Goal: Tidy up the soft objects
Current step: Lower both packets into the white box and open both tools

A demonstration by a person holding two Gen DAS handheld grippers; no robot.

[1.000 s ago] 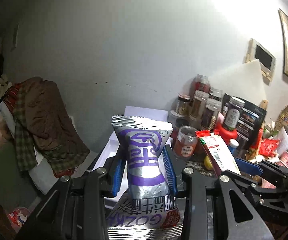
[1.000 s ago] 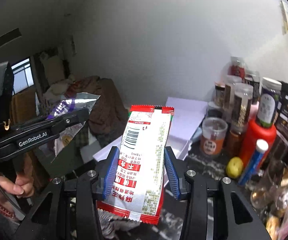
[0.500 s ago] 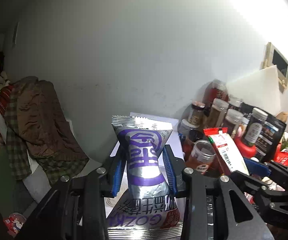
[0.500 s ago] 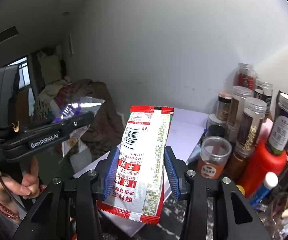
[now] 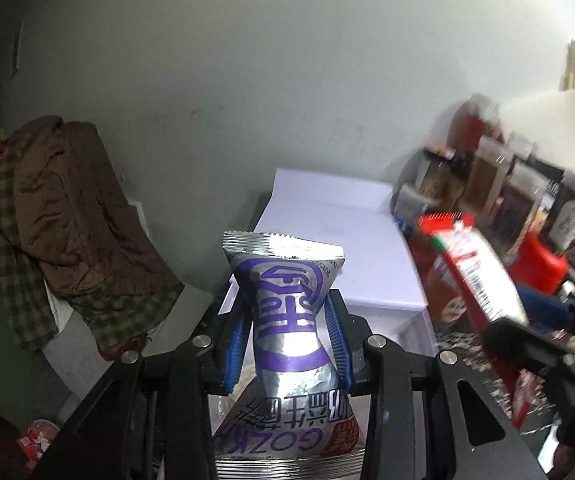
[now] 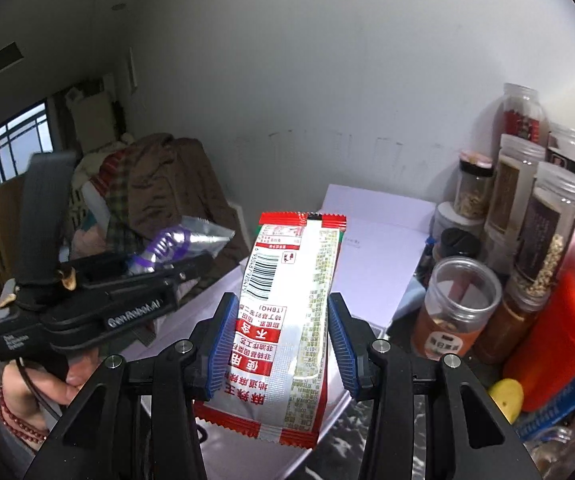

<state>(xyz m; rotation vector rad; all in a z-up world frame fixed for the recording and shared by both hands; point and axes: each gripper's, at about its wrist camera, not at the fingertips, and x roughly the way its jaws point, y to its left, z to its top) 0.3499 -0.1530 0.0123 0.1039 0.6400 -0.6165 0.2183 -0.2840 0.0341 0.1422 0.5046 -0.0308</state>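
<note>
The left claw (image 5: 287,344) clamps a silver-purple snack packet (image 5: 285,312) upright; the right claw (image 6: 283,340) grips a red-and-white sachet (image 6: 287,312), both above the white box (image 5: 351,248) beside jars (image 6: 455,312)

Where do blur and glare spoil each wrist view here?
Left wrist view: jars and the red packet at right are motion-smeared, while the silver-purple packet stays sharp with glare along its top seal. Right wrist view: mostly sharp, glare down the red packet's middle.
</note>
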